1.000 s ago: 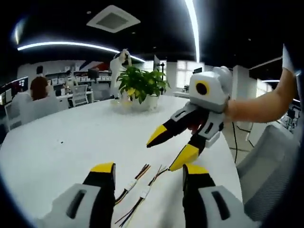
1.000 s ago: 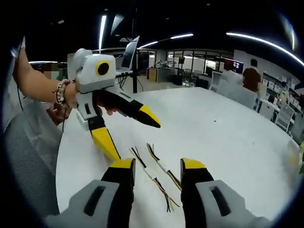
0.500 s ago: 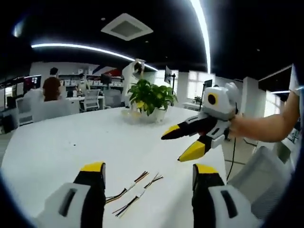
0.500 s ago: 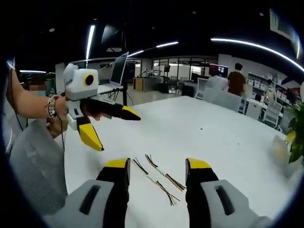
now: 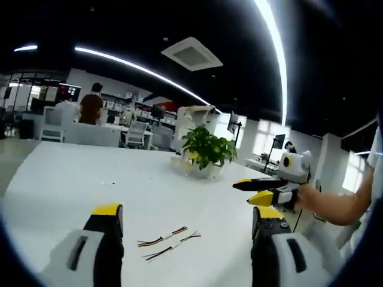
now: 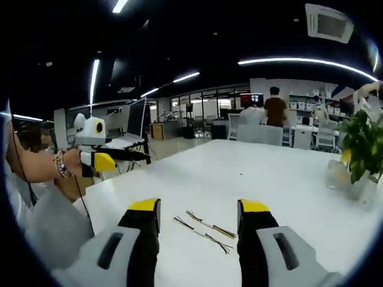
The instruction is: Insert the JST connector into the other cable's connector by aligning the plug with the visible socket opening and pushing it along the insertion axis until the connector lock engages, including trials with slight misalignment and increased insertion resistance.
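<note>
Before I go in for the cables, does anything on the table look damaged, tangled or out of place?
Nothing stands out. The two cables lie side by side on the white table, apart and untangled. Both hand-held grippers, left and right, are open above them. Connector detail is too small to judge.

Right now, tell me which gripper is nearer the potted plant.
Right. The right gripper is on the same side of the cables as the potted plant; the left gripper opposite.
</note>
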